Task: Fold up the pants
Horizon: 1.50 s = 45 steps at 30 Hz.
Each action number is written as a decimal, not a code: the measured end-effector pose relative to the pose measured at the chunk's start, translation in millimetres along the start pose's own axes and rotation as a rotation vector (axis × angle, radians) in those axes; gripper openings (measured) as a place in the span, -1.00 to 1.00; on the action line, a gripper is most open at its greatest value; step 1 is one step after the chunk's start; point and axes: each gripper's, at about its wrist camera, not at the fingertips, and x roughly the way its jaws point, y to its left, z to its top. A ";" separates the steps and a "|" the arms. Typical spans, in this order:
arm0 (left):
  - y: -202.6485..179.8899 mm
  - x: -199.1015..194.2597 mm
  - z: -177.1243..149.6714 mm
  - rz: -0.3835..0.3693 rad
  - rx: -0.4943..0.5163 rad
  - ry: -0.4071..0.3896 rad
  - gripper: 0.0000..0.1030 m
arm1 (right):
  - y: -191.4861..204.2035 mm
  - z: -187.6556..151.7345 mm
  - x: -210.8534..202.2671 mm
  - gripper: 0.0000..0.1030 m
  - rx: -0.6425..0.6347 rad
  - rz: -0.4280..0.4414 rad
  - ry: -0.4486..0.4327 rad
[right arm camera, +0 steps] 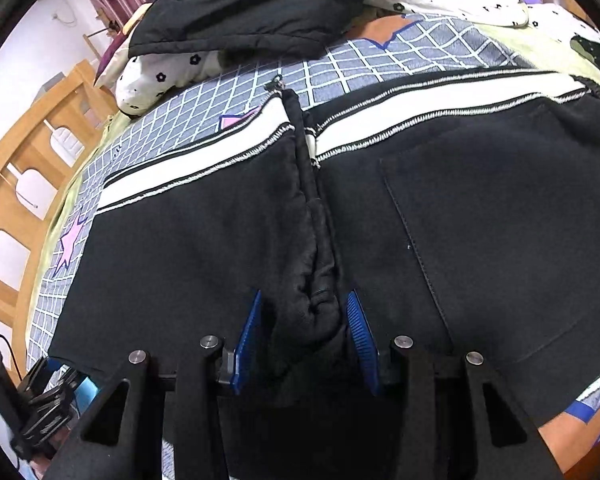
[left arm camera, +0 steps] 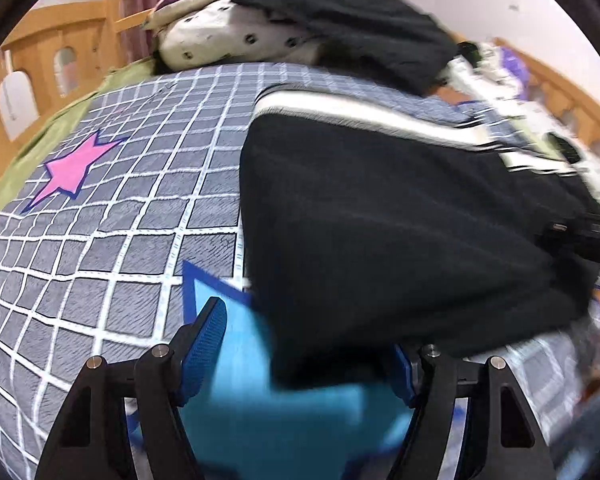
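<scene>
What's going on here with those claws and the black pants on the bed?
A person is folding black pants with a white side stripe, using a handheld claw in each hand. The pants lie folded over on a checked blanket. The right claw has a bunched ridge of the fabric between its blue pads. The left claw is open at the pants' edge, with cloth lying loose between its pads. A black jacket and pillows sit further back on the bed.

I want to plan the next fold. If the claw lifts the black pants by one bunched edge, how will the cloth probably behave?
The black pants will likely droop: the fabric already bunches into soft ridges between the right claw. They look thick, so probably somewhat heavy. The fleecy surface should hardly slip on the checked bedcover.
</scene>
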 end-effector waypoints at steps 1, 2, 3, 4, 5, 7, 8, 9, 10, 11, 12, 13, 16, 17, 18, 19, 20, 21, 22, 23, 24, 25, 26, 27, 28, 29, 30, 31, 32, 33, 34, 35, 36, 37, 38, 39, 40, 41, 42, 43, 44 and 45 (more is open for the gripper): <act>0.7 -1.6 0.1 0.006 -0.020 -0.025 0.19 | -1.5 0.2 3.3 -0.14 0.007 0.002 0.005; 4.6 -7.1 -0.7 0.025 -0.045 -0.050 0.02 | -1.0 1.8 5.6 -0.17 0.012 0.004 0.004; 11.3 -14.1 -3.3 0.055 -0.057 -0.057 -0.11 | -1.2 2.3 5.5 -0.21 0.015 0.001 0.001; 17.6 -20.6 -7.4 0.073 -0.068 -0.059 -0.06 | -1.4 2.9 4.9 -0.26 0.017 -0.006 0.001; 30.2 -29.1 -15.8 0.047 -0.087 -0.060 -0.04 | -0.9 3.5 4.9 -0.27 0.020 -0.004 0.003; 48.3 -36.4 -31.2 -0.035 -0.127 -0.011 -0.02 | -1.9 4.3 3.7 -0.27 0.037 0.019 0.011; 53.2 -40.2 -37.0 -0.031 -0.139 0.008 -0.02 | -1.3 4.5 3.0 -0.27 0.039 0.025 0.013; 56.0 -45.4 -41.8 -0.019 -0.133 0.011 -0.04 | -0.4 5.0 2.8 -0.27 0.036 0.026 0.014; 57.4 -52.5 -45.9 -0.012 -0.118 -0.005 -0.07 | 1.1 5.1 1.8 -0.27 0.027 0.021 0.010; 58.4 -57.1 -47.4 -0.025 -0.115 -0.021 -0.06 | 1.8 4.9 0.6 -0.27 0.019 0.016 0.007; 58.5 -58.9 -46.8 -0.052 -0.119 -0.024 -0.06 | 2.2 4.9 -0.6 -0.27 0.014 0.015 0.005; 58.9 -57.8 -44.4 -0.074 -0.122 -0.022 -0.06 | 1.6 4.7 -2.0 -0.27 0.017 0.019 0.004; 52.6 -52.3 -37.6 -0.084 -0.115 -0.021 -0.06 | -0.3 4.9 -6.5 -0.27 0.024 0.033 -0.006; 49.1 -48.9 -35.3 -0.074 -0.104 -0.018 -0.06 | -0.6 4.9 -7.7 -0.27 0.023 0.038 -0.010; 46.4 -44.6 -32.9 -0.066 -0.093 -0.011 -0.06 | -1.4 5.1 -8.5 -0.27 0.020 0.041 -0.014; 45.0 -41.6 -30.1 -0.065 -0.089 -0.006 -0.06 | -1.6 5.5 -8.6 -0.27 0.016 0.044 -0.019; 43.3 -38.6 -28.4 -0.067 -0.089 -0.001 -0.06 | -2.1 5.9 -7.5 -0.27 0.014 0.046 -0.020; 40.5 -38.9 -29.7 -0.071 -0.093 -0.002 -0.06 | -2.2 6.1 -4.8 -0.27 0.013 0.047 -0.014; 38.1 -38.0 -28.4 -0.073 -0.096 -0.008 -0.06 | -1.7 6.5 -0.8 -0.27 0.010 0.043 -0.004; 35.7 -37.2 -26.3 -0.068 -0.098 -0.009 -0.06 | -1.3 5.5 0.8 -0.27 0.008 0.034 -0.004; 33.5 -36.6 -22.3 -0.067 -0.097 -0.011 -0.06 | -0.7 4.9 1.4 -0.27 0.008 0.029 -0.006; 32.3 -37.5 -20.8 -0.071 -0.097 -0.018 -0.06 | 0.2 4.3 1.5 -0.27 0.008 0.027 -0.008; 31.3 -38.4 -18.7 -0.072 -0.099 -0.033 -0.06 | 1.0 4.0 1.0 -0.27 0.007 0.024 -0.011; 29.5 -36.9 -16.4 -0.065 -0.095 -0.039 -0.06 | 2.2 4.0 0.5 -0.27 0.003 0.020 -0.012; 28.1 -33.8 -13.7 -0.068 -0.087 -0.029 -0.06 | 2.9 4.1 0.1 -0.27 0.002 0.019 -0.014; 28.7 -33.5 -11.5 -0.090 -0.088 -0.020 -0.06 | 2.9 3.7 -0.1 -0.26 0.004 0.019 -0.014; 31.7 -38.0 -10.8 -0.146 -0.107 -0.026 -0.06 | 3.2 3.4 -0.2 -0.26 0.005 0.019 -0.014; 34.0 -42.4 -12.2 -0.174 -0.123 -0.043 -0.06 | 2.7 3.8 -0.5 -0.27 0.007 0.021 -0.014; 35.6 -46.5 -13.9 -0.177 -0.128 -0.060 -0.06 | 1.8 4.1 -0.7 -0.27 0.010 0.025 -0.014; 35.2 -46.0 -14.7 -0.153 -0.119 -0.066 -0.04 | 0.2 4.3 -1.4 -0.27 0.018 0.032 -0.015; 34.7 -43.2 -14.4 -0.135 -0.118 -0.064 -0.04 | -1.3 4.2 -2.0 -0.27 0.025 0.038 -0.017; 34.6 -37.6 -12.8 -0.130 -0.127 -0.055 -0.04 | -2.1 4.4 -1.4 -0.27 0.029 0.040 -0.016; 35.2 -33.1 -11.2 -0.142 -0.144 -0.050 -0.04 | -1.6 4.3 -0.5 -0.27 0.031 0.037 -0.014; 35.5 -26.5 -9.5 -0.161 -0.171 -0.040 -0.04 | 0.0 4.1 0.8 -0.30 0.029 0.028 -0.012; 33.7 -17.8 -8.3 -0.178 -0.198 -0.016 -0.04 | 2.7 3.9 1.9 -0.38 0.020 0.011 -0.014; 29.2 -9.0 -8.3 -0.190 -0.207 0.016 -0.05 | 6.4 3.1 2.5 -0.40 0.003 -0.008 -0.019; 25.1 -6.3 -8.6 -0.180 -0.195 0.015 -0.07 | 10.0 2.5 2.5 -0.44 -0.018 -0.021 -0.023; 18.7 -8.4 -10.0 -0.146 -0.158 -0.011 -0.07 | 12.7 2.1 2.0 -0.49 -0.037 -0.029 -0.027; 15.4 -10.7 -11.1 -0.121 -0.127 -0.028 -0.29 | 14.5 2.0 0.5 -0.53 -0.053 -0.032 -0.034; 14.8 -13.9 -12.6 -0.077 -0.104 -0.043 -0.62 | 15.2 1.7 -3.3 -0.58 -0.064 -0.027 -0.051; 19.4 -17.2 -13.4 -0.058 -0.108 -0.050 -0.70 | 14.1 1.0 -8.1 -0.62 -0.067 -0.021 -0.065; 26.9 -22.6 -14.9 -0.079 -0.129 -0.055 -0.73 | 12.2 -0.5 -16.8 -0.63 -0.059 -0.006 -0.086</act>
